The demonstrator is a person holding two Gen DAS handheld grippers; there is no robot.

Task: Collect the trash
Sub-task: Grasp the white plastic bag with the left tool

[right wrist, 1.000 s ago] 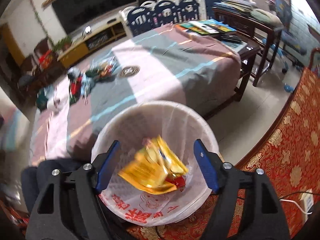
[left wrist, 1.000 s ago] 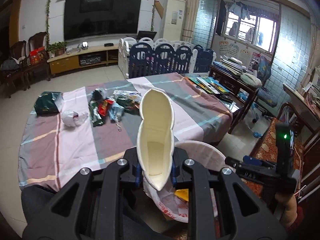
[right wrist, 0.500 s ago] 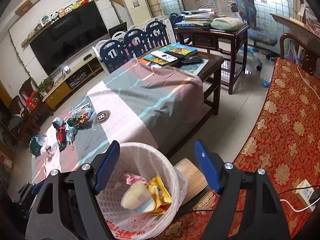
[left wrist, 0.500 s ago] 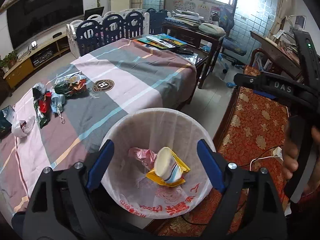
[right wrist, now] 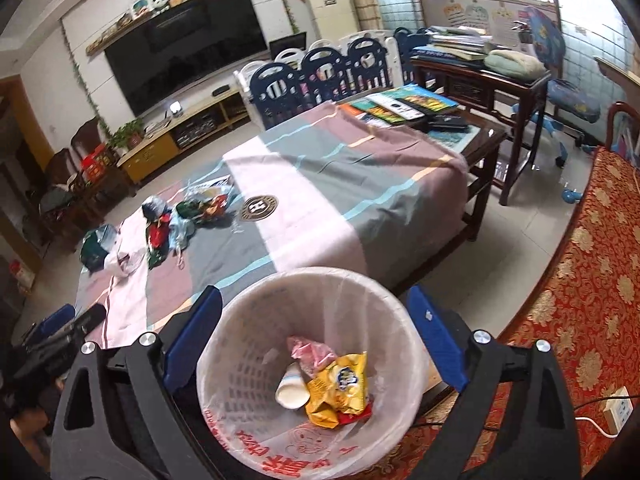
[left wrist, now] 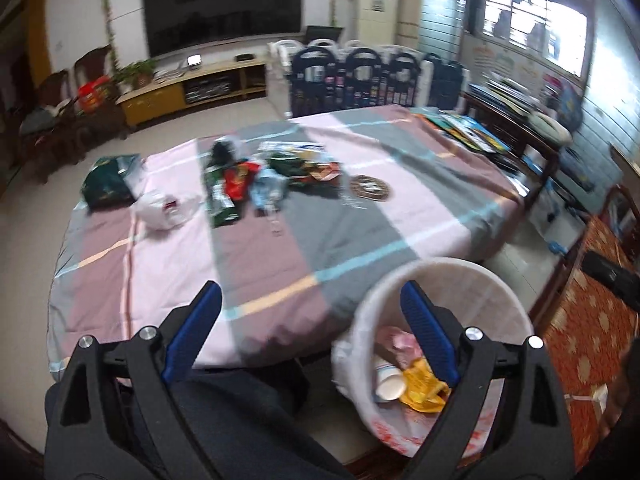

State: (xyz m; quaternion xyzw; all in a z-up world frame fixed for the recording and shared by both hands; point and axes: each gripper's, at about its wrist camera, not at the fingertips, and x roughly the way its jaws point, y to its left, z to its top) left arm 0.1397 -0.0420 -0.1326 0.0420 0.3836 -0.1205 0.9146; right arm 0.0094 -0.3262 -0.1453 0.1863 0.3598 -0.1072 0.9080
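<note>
Trash [left wrist: 256, 184] heaped on the far side of the desk [left wrist: 360, 248], well apart from the bin [right wrist: 312, 368]. Left gripper [left wrist: 310, 330] empty, jaws wide, aimed at the desk; right gripper [right wrist: 314, 340] over the bin, jaws wide, empty too. Best to reach long, take one wrapper, pinch firmly. Inside the bin: paper cup [right wrist: 292, 390], yellow packet [right wrist: 340, 390], pink wrapper [right wrist: 310, 354].

White plastic lattice bin [right wrist: 240, 364], lined with thin translucent film. Inside, a matt paper cup [right wrist: 292, 390] beside a glossy yellow foil wrapper [right wrist: 340, 386]. Soft striped cloth [left wrist: 320, 216] drapes the table; crinkly wrappers [left wrist: 228, 184] shine there.
</note>
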